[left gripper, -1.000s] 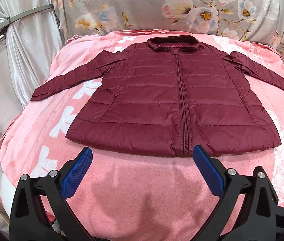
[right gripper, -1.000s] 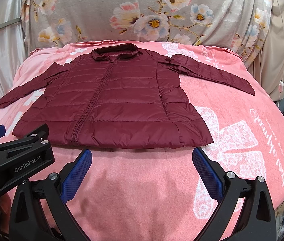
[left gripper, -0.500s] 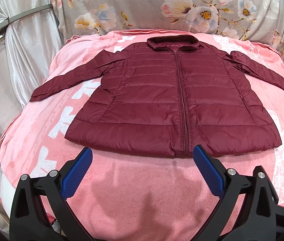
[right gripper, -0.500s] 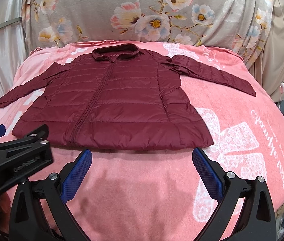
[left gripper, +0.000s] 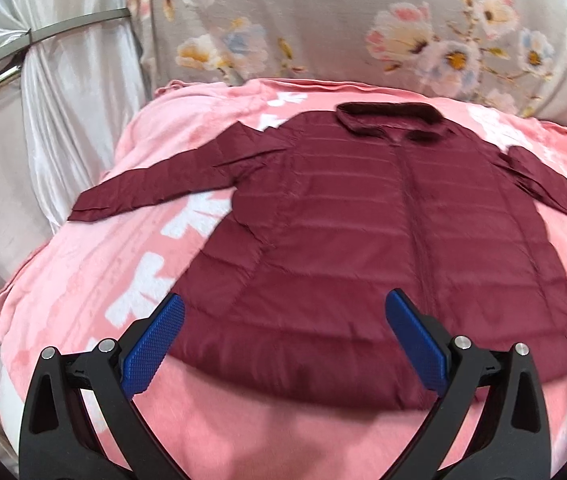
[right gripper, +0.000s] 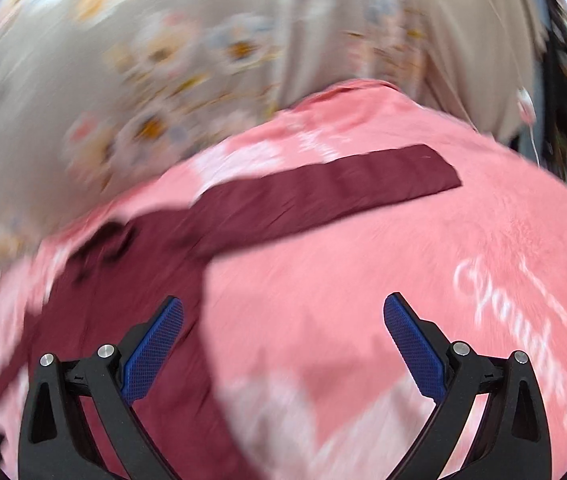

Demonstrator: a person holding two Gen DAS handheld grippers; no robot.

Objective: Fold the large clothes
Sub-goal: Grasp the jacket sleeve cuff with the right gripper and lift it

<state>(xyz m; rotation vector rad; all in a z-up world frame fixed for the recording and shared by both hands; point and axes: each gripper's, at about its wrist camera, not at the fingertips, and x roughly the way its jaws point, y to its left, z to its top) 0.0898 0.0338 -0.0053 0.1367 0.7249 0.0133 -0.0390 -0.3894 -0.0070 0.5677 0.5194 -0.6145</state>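
A maroon quilted jacket (left gripper: 363,232) lies flat and zipped on a pink blanket (left gripper: 131,264), collar at the far side, both sleeves spread out. My left gripper (left gripper: 283,320) is open and empty, hovering over the jacket's near hem left of the zipper. My right gripper (right gripper: 283,320) is open and empty above the blanket (right gripper: 363,280), beside the jacket's right side (right gripper: 123,280). The right sleeve (right gripper: 323,192) stretches away to the upper right, its cuff (right gripper: 431,168) ahead. The right wrist view is blurred by motion.
A floral cloth (left gripper: 323,24) covers the back behind the bed. Silvery curtain fabric (left gripper: 43,100) hangs at the left. Beige drapes and dark cables (right gripper: 563,80) stand at the far right. White lettering (right gripper: 523,320) is printed on the blanket.
My left gripper has moved forward over the jacket's hem. My right gripper has swung quickly forward and right, toward the right sleeve. The jacket has not moved.
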